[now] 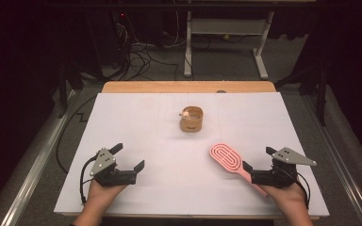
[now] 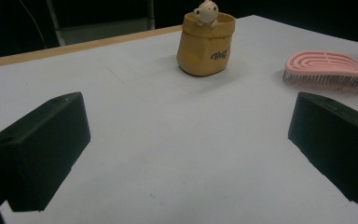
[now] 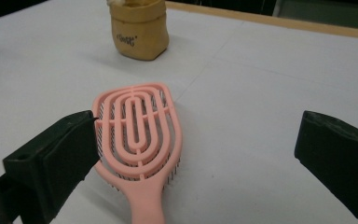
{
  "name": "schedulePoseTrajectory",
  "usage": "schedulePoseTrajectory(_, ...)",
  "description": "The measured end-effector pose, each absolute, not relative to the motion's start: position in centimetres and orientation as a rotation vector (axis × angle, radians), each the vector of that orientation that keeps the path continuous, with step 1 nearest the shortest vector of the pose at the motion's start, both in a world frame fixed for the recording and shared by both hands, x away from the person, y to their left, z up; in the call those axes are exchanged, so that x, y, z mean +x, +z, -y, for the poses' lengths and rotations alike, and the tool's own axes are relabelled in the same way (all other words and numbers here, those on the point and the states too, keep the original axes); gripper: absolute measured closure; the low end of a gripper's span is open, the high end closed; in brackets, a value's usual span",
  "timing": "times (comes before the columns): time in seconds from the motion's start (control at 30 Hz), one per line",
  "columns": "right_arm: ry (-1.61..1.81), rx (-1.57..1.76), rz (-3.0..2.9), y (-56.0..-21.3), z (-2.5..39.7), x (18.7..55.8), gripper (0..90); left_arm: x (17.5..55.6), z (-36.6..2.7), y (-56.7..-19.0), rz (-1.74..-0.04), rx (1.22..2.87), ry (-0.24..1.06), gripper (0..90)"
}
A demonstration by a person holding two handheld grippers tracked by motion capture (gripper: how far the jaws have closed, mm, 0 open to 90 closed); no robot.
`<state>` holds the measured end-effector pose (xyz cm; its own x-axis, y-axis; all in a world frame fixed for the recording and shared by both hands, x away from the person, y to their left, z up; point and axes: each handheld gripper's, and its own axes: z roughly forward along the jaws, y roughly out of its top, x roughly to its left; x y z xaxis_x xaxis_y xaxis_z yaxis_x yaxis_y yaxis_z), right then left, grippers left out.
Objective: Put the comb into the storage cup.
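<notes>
Table [image 1: 136,117]: white top, wooden strip along the far edge. Tan cup [image 1: 191,119]: upright, centre of the far half, a small pale figure at its left rim. Pink brush [image 1: 228,160]: flat, right of centre, head toward the cup, handle running under the right gripper [image 1: 259,159]. Right gripper: near right, held in a hand, jaws spread wide. Left gripper [image 1: 129,157]: near left, held in a hand, jaws spread wide, well apart from cup and brush. Floor beyond the table: cables [image 1: 141,59] and a white frame [image 1: 226,42].
</notes>
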<state>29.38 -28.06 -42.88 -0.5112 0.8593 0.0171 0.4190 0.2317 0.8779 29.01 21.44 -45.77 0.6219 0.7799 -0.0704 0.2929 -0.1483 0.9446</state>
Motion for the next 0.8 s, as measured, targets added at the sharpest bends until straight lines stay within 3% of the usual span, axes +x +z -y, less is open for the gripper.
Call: schedulePoseTrajectory(0.8,0.852,1.147,-2.443,-43.1,25.6,30.5,0.3,28.8,-21.5,-45.2,-0.821,1.706,0.533,0.0)
